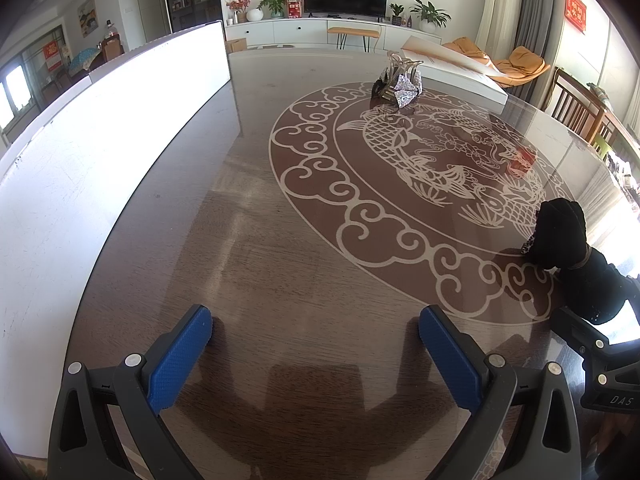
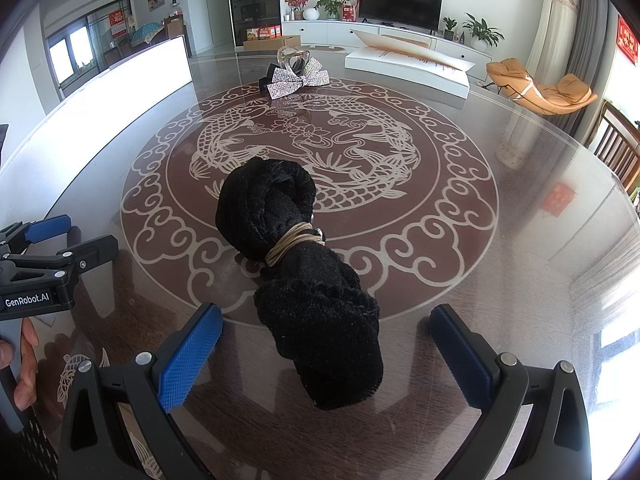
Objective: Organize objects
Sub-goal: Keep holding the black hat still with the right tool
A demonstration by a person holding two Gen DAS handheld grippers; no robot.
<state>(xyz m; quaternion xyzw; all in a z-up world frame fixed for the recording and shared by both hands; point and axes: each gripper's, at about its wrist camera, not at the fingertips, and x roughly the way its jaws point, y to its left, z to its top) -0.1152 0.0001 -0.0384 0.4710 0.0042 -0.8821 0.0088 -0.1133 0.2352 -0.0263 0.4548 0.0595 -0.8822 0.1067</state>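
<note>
Right gripper jaws spread wide, black fabric bundle lying between them at frame centre, untouched; left gripper likewise spread, empty, body marked "GenRobot.AI"; rhinestone bow upper centre on table.

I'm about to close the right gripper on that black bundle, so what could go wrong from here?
1. The black fuzzy bundle lies between the open right gripper fingers on a glossy glass table, so it may slide instead of lifting.
2. Its tan cord wraps only the middle; a grip on the near end could let the far end droop.
3. The open left gripper sits close by and could collide.
</note>
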